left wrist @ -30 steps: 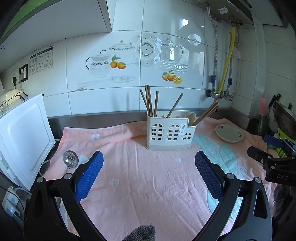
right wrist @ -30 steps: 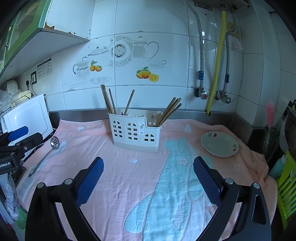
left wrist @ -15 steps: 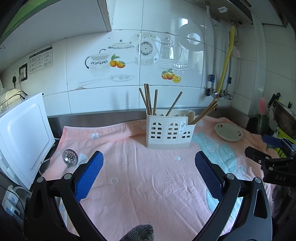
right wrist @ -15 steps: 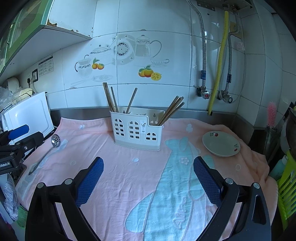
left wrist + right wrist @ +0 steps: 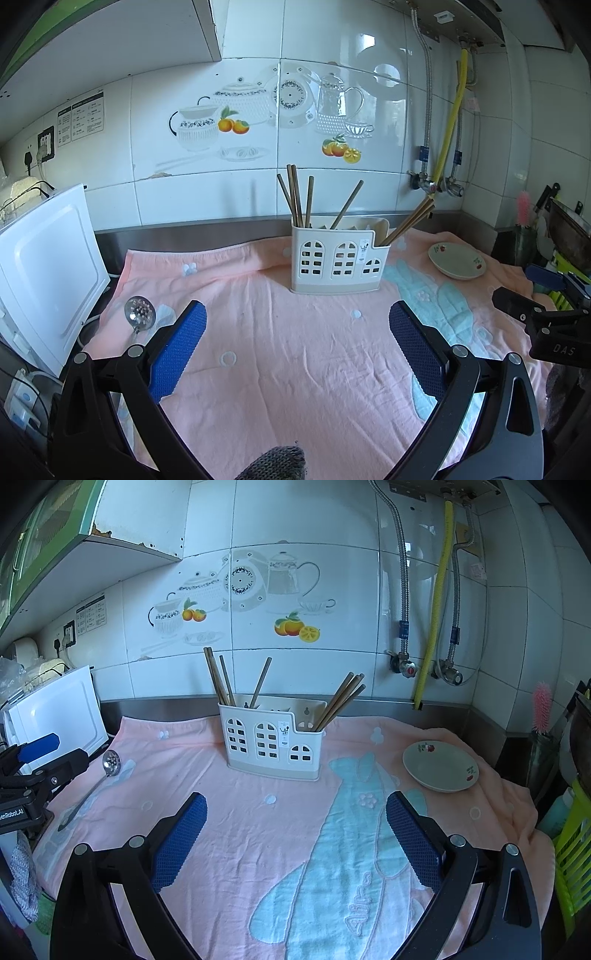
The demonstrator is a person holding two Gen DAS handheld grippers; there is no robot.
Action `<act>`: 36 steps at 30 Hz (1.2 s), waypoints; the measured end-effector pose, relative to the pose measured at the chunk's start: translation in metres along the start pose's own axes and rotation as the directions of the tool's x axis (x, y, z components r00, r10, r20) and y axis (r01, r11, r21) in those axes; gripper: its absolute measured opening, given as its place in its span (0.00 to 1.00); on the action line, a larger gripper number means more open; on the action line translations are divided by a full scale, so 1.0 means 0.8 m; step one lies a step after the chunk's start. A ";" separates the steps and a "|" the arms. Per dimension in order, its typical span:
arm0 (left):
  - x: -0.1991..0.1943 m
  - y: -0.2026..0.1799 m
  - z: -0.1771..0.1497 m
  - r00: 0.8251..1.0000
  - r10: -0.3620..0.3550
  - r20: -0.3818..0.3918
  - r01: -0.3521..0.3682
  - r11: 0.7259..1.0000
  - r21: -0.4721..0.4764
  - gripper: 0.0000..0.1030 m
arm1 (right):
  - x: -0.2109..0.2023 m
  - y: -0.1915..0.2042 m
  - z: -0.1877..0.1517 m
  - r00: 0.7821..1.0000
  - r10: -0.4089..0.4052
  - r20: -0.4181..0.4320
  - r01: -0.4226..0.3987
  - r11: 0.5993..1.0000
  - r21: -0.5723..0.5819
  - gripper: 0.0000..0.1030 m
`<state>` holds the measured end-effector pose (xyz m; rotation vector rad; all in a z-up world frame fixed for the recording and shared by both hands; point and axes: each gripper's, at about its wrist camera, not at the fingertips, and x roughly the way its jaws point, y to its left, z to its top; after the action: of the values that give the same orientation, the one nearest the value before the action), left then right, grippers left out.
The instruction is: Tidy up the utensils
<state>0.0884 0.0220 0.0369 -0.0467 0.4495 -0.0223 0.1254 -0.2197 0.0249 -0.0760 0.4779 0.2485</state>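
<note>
Two grippers, both spread wide and gripping nothing. Left gripper (image 5: 297, 326) is hovering over the pink terry towel (image 5: 295, 354), blue textured pads (image 5: 177, 350) well apart. Right gripper (image 5: 295, 812) is hovering over the same towel, above its light-blue bunny motif (image 5: 332, 886), jaws equally wide. Each gripper is showing at the edge of the other's view: right one at the far right in the left wrist view, left one at the far left in the right wrist view.

Ahead of both, a white plastic utensil caddy with arched cut-out windows (image 5: 338, 258) is standing upright on the towel near the tiled wall. Brown wooden chopsticks (image 5: 295, 195) are sticking up from its left compartment; another bunch is leaning out of the low right compartment.

A perforated metal skimmer spoon (image 5: 139, 315) is lying on the towel's left edge, well apart from the caddy, just beside the left gripper's pad. A shallow white ceramic dish with red flower print (image 5: 439, 770) is sitting on the towel to the caddy's right. A white plastic appliance (image 5: 44, 273) is standing left of the towel.
</note>
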 end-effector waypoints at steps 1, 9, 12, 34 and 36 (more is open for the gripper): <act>0.000 0.000 0.000 1.000 0.000 0.000 0.000 1.000 0.001 0.95 | 0.000 0.000 0.000 1.000 0.000 0.000 0.000 1.000 0.001 0.91; 0.000 -0.001 0.000 1.000 -0.002 -0.001 0.002 1.000 0.002 0.95 | -0.002 -0.001 0.002 1.000 0.002 0.002 -0.002 1.000 0.002 0.91; 0.000 -0.002 0.000 1.000 -0.001 -0.003 0.001 1.000 0.005 0.95 | -0.002 -0.001 0.002 1.000 0.002 0.001 -0.002 1.000 0.002 0.91; 0.003 -0.005 -0.003 1.000 -0.012 0.000 0.012 1.000 0.010 0.95 | -0.003 -0.001 0.004 1.000 0.007 0.004 -0.007 1.000 0.004 0.91; 0.002 -0.006 -0.004 1.000 -0.013 0.000 0.013 1.000 0.015 0.95 | -0.003 -0.001 0.003 1.000 0.007 0.007 -0.007 1.000 0.002 0.92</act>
<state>0.0884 0.0173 0.0333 -0.0350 0.4493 -0.0382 0.1246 -0.2209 0.0285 -0.0713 0.4718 0.2549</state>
